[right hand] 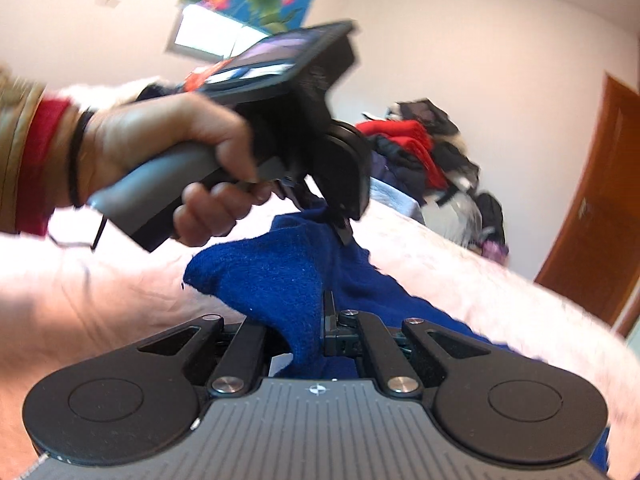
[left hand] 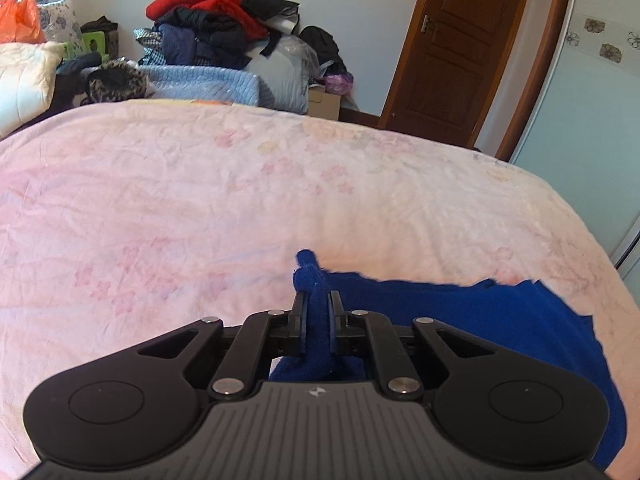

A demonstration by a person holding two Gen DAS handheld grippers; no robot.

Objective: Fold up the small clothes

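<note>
A blue knitted garment [left hand: 460, 312] lies on the pink bed sheet [left hand: 200, 200], stretching to the right. My left gripper [left hand: 317, 300] is shut on a bunched edge of it, with a tuft poking out past the fingertips. In the right wrist view the same blue garment [right hand: 280, 276] is lifted off the sheet. My right gripper [right hand: 314, 308] is shut on a fold of it; cloth hides its left finger. The left gripper [right hand: 340, 224], held in a hand, grips the cloth's far edge just ahead of the right one.
A pile of red and dark clothes [left hand: 216, 20] and blue quilts [left hand: 208, 80] stands beyond the bed's far edge. A wooden door [left hand: 452, 44] is at the back right. A pale pillow [left hand: 24, 80] sits at the far left.
</note>
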